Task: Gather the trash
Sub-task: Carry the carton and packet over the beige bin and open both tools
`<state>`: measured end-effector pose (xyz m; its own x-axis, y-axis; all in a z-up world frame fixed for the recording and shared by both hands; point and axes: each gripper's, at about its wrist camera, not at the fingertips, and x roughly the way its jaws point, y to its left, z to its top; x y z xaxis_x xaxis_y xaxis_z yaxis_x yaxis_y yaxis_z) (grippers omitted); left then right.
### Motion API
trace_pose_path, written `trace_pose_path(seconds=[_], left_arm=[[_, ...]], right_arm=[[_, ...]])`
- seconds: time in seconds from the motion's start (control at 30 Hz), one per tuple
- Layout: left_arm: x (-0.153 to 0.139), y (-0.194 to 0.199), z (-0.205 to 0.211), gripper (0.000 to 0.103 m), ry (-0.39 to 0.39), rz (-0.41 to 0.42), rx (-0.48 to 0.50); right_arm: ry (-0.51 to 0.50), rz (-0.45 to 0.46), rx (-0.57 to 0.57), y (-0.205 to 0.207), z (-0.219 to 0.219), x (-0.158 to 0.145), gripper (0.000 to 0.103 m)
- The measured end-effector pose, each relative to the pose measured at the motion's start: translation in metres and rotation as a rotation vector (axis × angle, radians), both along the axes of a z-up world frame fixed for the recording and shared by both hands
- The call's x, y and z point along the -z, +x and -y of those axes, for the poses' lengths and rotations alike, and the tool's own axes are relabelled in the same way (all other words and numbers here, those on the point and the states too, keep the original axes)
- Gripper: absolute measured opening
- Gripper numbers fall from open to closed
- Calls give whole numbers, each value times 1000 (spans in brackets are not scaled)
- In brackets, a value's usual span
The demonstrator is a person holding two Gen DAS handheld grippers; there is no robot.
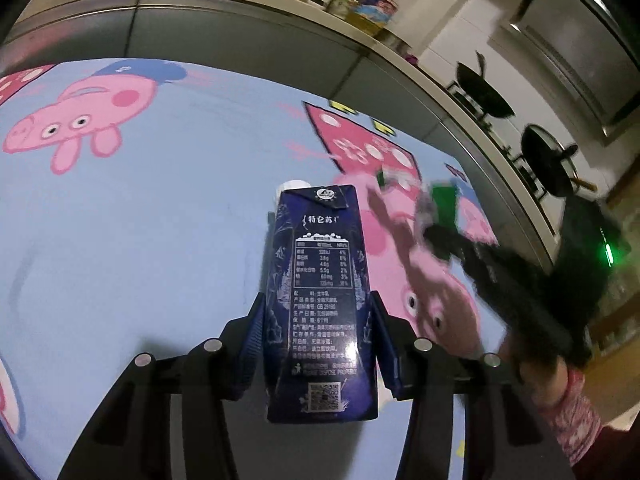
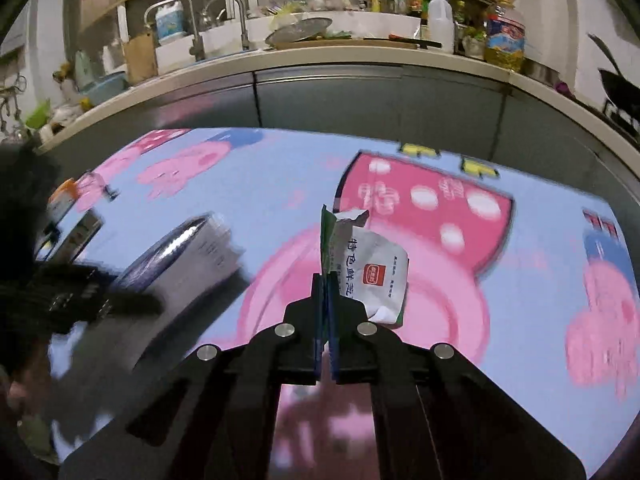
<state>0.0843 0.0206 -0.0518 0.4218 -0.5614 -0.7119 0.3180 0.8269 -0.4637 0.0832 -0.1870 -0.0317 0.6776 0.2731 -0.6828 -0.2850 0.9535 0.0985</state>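
One carton – one wrapper

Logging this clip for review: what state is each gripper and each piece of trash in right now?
left gripper: shut on the carton, pads against its two sides.
milk carton: dark blue, held lengthwise between the fingers, white cap at its far end.
right gripper: shut on the wrapper.
snack wrapper: white and green, crumpled, torn open at the top, pinched by one edge, off the cloth.
tablecloth: blue cartoon print, spread flat.
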Motion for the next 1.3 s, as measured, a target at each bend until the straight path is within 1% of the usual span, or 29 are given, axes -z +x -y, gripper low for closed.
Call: trace_pose_path(seconds=[0.1,0.2,0.4,0.53,0.6,0.67,0.7,0.77,0.8,0.9,1.0,1.1,1.13,1.2,1.3], left_arm=[[-1,-13,17,49,2,-4,45],[-2,-25,36,49,-8,-16,92],[-5,-50,81,49,-4,-14,202],[0,-66,112,49,56,-7,254],[2,-73,126,50,109,12,259],[6,-76,133,62,157,19,241],[8,-77,134,66,176,23,231],[10,-78,141,65,207,34,245],[10,-79,144,53,210,37,263],[6,-81,156,53,243,55,289],[-3,-78,177,53,227,52,334],[-21,-75,215,53,205,74,403],[-25,-74,227,53,200,79,423],[-36,-73,263,53,176,84,485],[-50,-67,323,53,139,94,582]], right_arm=[[31,-7,45,-48,14,5,2],[77,-15,111,-84,36,9,2],[179,-3,207,-139,70,9,2],[203,-4,239,-155,86,11,2],[209,-4,252,-164,91,13,2],[207,-4,259,-169,94,16,2],[210,-5,260,-170,96,17,2],[227,-6,268,-174,101,19,2],[238,-6,273,-176,104,20,2],[281,5,286,-178,114,18,2],[307,66,314,-186,133,8,2],[320,116,361,-191,159,0,2],[324,140,393,-195,174,-4,2],[333,173,448,-200,201,-8,2],[341,219,561,-212,255,-13,2]])
